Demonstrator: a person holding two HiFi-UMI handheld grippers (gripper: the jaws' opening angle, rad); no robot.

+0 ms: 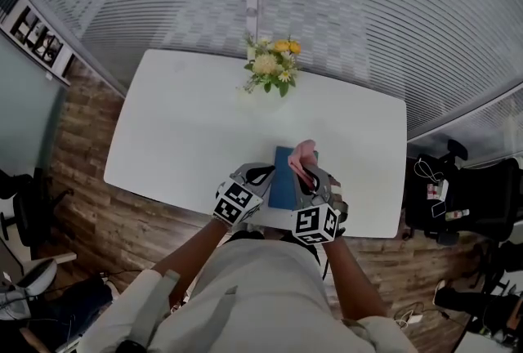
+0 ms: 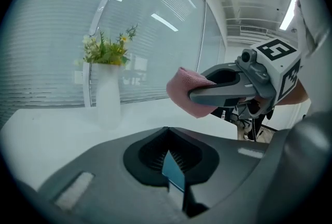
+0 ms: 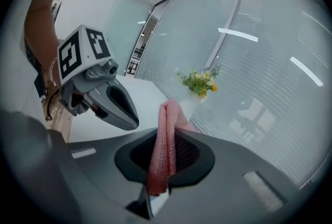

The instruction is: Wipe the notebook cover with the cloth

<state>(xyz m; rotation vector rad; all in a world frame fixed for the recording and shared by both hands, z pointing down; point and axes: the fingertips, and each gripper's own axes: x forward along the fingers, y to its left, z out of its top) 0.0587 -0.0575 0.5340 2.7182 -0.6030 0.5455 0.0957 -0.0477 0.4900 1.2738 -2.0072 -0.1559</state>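
A white table (image 1: 188,131) is seen from above on a wooden floor (image 1: 86,180), and a glass wall with blinds (image 1: 368,8) is seen beyond it. At the table's 12 o'clock edge a bouquet of yellow and white flowers (image 1: 274,64) is placed in a white vase (image 2: 108,101). A black office chair (image 1: 482,196) is parked off the table at about 4 o'clock.

The blue notebook (image 1: 283,180) is found near the table's 6 o'clock edge, a little toward 5 o'clock, between the two grippers. Its long side is turned roughly toward 12 o'clock. The left gripper (image 1: 263,176) is set at the notebook's 9 o'clock side. In the left gripper view its jaws are seen closed on a thin blue edge of the notebook, so the notebook is pinched there. Whether the notebook lies flat on the table cannot be told.

The right gripper (image 1: 307,176) is held at the notebook's 3 o'clock side. A pink cloth (image 1: 302,154) is clamped between its jaws: in the right gripper view the folded cloth is seen standing up out of the closed jaws. In the head view the cloth is shown over the notebook's 1 o'clock corner; contact with the cover cannot be confirmed. Each gripper is caught in the other's view, close by and pointed toward the vase
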